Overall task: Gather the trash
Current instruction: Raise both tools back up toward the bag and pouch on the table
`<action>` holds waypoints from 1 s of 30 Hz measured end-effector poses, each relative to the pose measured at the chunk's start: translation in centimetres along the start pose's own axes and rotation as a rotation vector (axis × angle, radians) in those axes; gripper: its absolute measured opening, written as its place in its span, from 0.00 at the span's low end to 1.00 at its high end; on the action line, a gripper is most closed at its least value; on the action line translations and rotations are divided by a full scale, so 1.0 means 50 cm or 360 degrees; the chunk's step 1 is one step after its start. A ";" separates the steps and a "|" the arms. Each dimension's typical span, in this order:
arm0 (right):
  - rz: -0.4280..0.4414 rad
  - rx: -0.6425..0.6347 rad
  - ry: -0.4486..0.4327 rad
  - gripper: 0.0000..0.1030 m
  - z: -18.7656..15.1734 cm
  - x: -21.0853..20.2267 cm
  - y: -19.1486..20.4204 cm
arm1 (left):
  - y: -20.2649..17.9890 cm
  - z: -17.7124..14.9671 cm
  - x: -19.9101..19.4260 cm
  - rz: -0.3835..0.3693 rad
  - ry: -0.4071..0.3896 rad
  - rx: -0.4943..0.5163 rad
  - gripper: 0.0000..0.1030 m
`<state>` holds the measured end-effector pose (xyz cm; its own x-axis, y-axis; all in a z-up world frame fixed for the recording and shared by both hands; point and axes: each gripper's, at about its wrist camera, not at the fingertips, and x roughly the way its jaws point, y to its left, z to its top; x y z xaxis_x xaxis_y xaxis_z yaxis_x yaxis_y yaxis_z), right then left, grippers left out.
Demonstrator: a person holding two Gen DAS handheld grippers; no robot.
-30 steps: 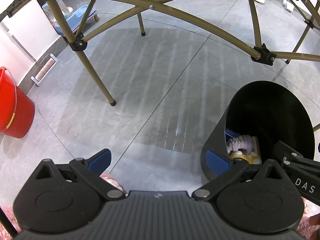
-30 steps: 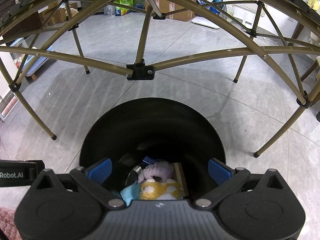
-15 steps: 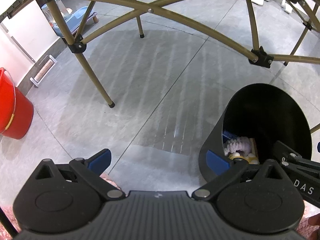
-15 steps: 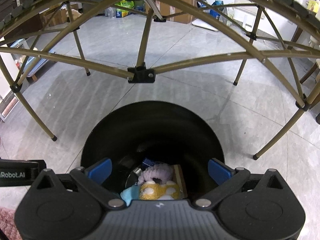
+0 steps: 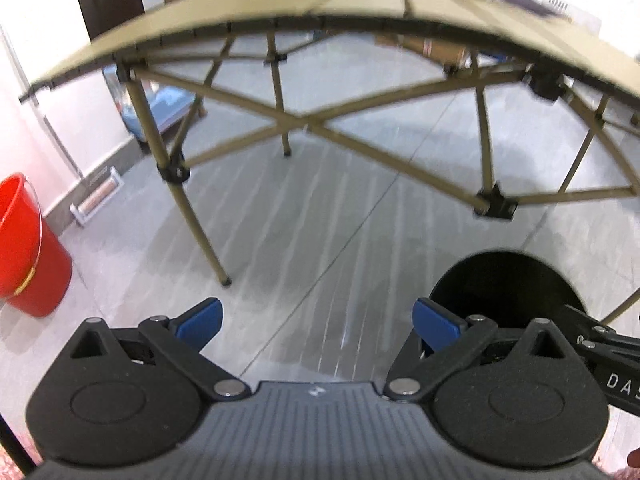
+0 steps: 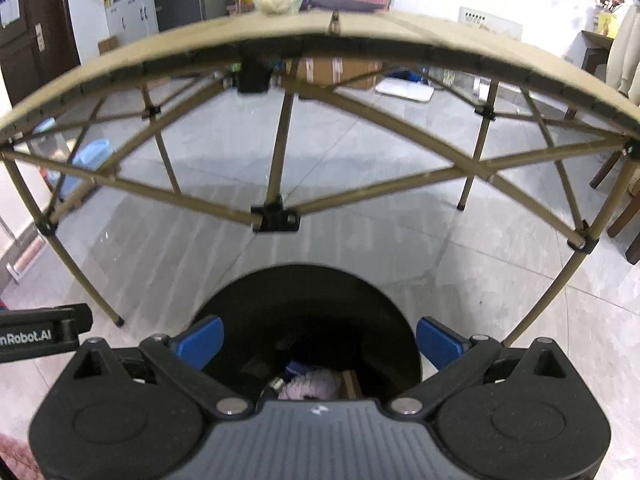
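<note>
Your right gripper (image 6: 318, 338) has its fingers spread wide and empty, right above the black trash bin (image 6: 308, 296); pinkish crumpled trash (image 6: 310, 384) lies inside. Your left gripper (image 5: 316, 320) is also spread, empty, over bare floor (image 5: 320, 220), bin just to its right. Folding table (image 6: 320, 36) beyond.

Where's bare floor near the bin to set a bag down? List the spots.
Bare grey floor lies between the folding table's near leg and the black bin. More lies right of the bin, out to the table's right leg. Crowded: the bin's inside, holding trash, and the red bucket by the wall.
</note>
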<state>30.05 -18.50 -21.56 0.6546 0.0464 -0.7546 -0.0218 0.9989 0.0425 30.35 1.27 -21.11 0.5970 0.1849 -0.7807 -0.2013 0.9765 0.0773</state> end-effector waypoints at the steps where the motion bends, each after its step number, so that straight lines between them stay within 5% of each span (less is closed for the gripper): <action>1: 0.0006 0.0003 -0.0024 1.00 0.002 -0.010 -0.002 | -0.003 0.001 -0.008 -0.0001 -0.0035 0.0004 1.00; 16: 0.0073 0.0015 -0.0440 1.00 0.032 -0.168 -0.043 | -0.010 0.020 -0.185 -0.0078 -0.0496 0.0020 1.00; 30: 0.0047 0.0053 -0.0773 1.00 0.106 -0.325 -0.103 | -0.014 0.084 -0.323 -0.0133 -0.0710 0.0040 1.00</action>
<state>23.51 -24.45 -6.05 0.9311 0.0560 -0.3605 -0.0266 0.9959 0.0862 24.10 -1.95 -5.97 0.8878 0.1298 -0.4416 -0.1226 0.9914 0.0449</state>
